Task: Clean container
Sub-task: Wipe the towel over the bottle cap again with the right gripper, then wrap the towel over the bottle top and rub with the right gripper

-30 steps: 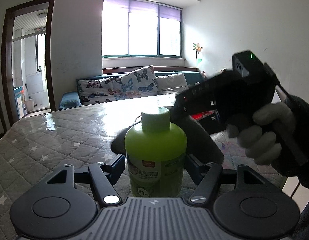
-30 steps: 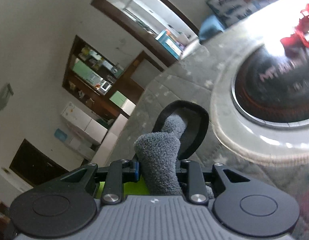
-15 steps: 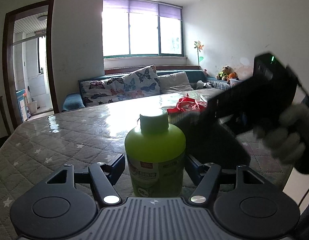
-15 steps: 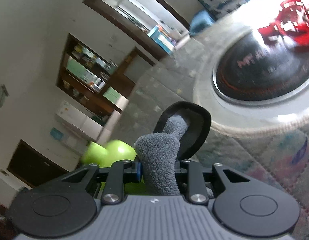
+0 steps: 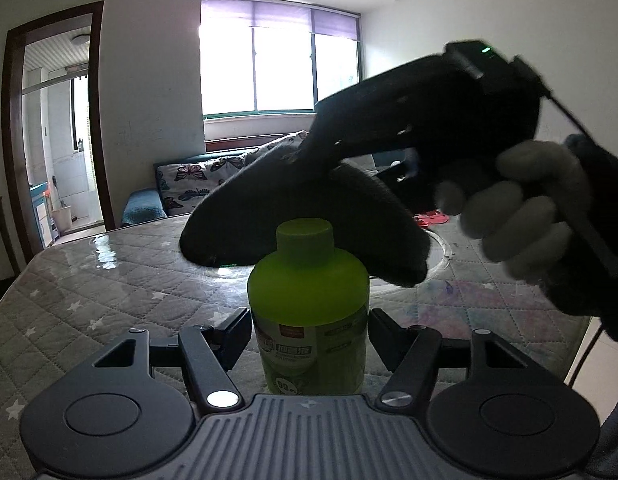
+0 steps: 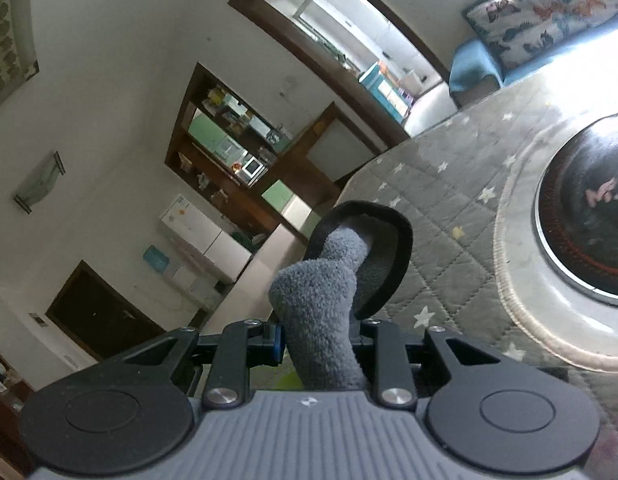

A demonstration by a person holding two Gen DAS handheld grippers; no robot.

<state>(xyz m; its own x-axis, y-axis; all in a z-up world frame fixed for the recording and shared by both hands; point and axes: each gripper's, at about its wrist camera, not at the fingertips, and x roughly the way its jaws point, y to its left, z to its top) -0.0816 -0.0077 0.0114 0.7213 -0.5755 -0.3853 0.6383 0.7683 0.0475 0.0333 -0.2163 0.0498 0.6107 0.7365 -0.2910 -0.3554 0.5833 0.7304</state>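
The left gripper (image 5: 309,336) is clamping the lower body of a green bottle (image 5: 308,304), its two jaws pressing on either side, and the bottle is standing upright over a quilted grey table cover (image 5: 89,292) with its cap (image 5: 305,236) screwed on. Whether the base is resting on the cover or being held just above it cannot be told, since the gripper body is hiding the bottom.

The right gripper (image 6: 319,344) is pinching a grey fleecy cloth (image 6: 321,320), jaws closed tight on the fold, and the free end of the cloth is drooping forward. In the left wrist view that cloth is hanging dark against the window light, just above and behind the cap, not clearly touching it; the gloved right hand (image 5: 521,216) is gripping the handle off to the side.

As a judgement, the wiping is only partly along: the cloth is poised near the top of the bottle, and no wet streaks, foam or dirt are showing that would tell which faces are done. The label side facing the left camera is looking unmarked, while the far side and the base are hidden, so those are likely remaining
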